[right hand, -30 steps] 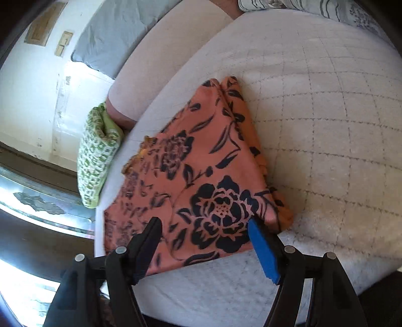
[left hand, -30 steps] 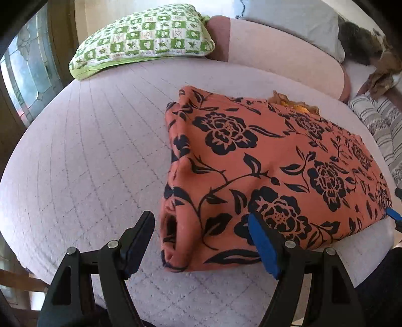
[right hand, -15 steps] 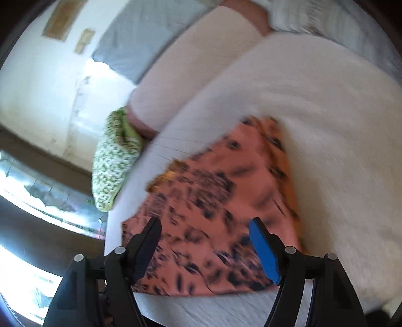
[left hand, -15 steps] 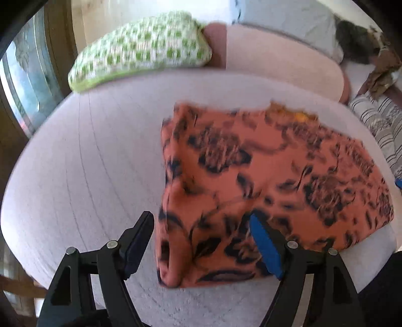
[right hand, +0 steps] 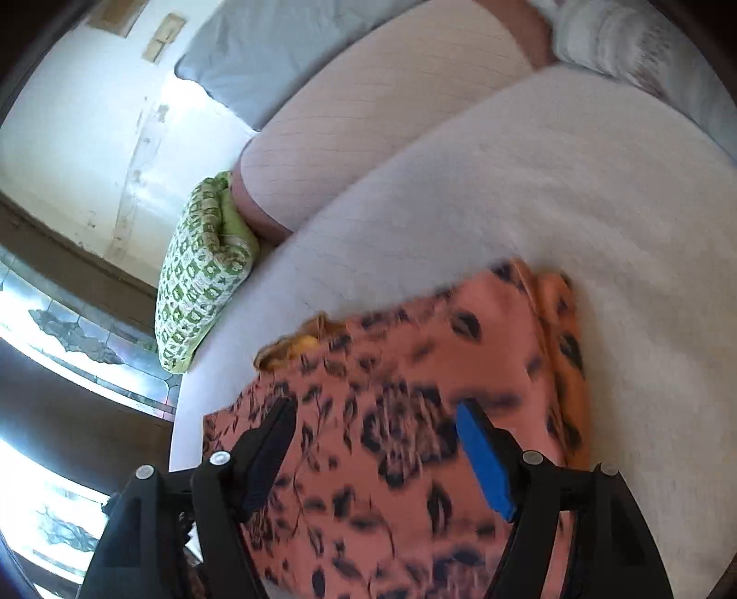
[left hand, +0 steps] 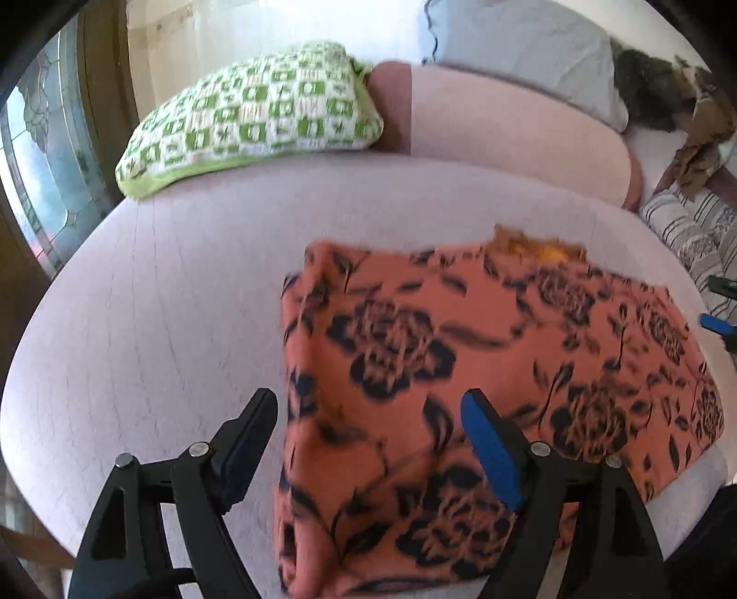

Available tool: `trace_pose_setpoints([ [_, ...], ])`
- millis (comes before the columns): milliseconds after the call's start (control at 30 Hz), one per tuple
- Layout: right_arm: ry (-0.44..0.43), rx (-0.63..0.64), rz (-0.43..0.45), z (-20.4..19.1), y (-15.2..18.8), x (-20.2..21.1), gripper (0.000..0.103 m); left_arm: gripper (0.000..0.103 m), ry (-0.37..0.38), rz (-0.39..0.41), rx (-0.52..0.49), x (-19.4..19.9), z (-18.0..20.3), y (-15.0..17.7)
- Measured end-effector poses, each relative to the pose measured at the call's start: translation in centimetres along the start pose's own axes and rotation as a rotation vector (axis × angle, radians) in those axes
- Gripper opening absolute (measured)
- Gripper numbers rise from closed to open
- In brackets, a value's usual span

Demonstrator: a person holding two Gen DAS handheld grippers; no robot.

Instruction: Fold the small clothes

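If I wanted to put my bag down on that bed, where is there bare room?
Bare quilt lies between the orange floral garment and the green checked pillow, and beyond the garment's far edge in the right wrist view. It is crowded toward the striped bedding.

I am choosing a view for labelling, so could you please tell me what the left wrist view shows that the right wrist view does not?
Only the left wrist view shows the brown crumpled cloth at far right and the right tongs at the garment's far edge. Only the right wrist view shows the wall plates and the garment's stacked orange edge. Both show the orange floral garment, the green checked pillow, the pale quilted cover and open tongs.
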State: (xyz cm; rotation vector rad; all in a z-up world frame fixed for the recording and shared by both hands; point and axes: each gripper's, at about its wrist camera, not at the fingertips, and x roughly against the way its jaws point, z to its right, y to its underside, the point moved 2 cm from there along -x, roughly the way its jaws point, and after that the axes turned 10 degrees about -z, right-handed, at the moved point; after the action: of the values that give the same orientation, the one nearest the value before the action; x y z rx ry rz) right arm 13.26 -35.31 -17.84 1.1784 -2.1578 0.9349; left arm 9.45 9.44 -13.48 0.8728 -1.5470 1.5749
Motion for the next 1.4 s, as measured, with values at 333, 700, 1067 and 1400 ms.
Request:
trace_pose_setpoints([
  [333,0.055,-0.055,-0.055,2.5,-3.6,-1.6,0.075,0.082,0.071,0.063,-0.024,0.8,-1.5,-4.8],
  [700,0.052,-0.102,-0.096,6.0,-4.1,-3.3,0.075,0.013,0.205,-0.087,0.018,-5.7,-5.2,-9.8],
  [1067,0.051,-0.052,-0.038,3.0,-5.0,-2.4,0.076,0.037,0.055,0.019,-0.105,-2.7,-3.3,-8.9],
  [1400,-0.001,-0.121,-0.011,4.6,-5.6,-2.8,0.076,0.057,0.137,-0.118,-0.081,-3.7,1.0,-2.8],
])
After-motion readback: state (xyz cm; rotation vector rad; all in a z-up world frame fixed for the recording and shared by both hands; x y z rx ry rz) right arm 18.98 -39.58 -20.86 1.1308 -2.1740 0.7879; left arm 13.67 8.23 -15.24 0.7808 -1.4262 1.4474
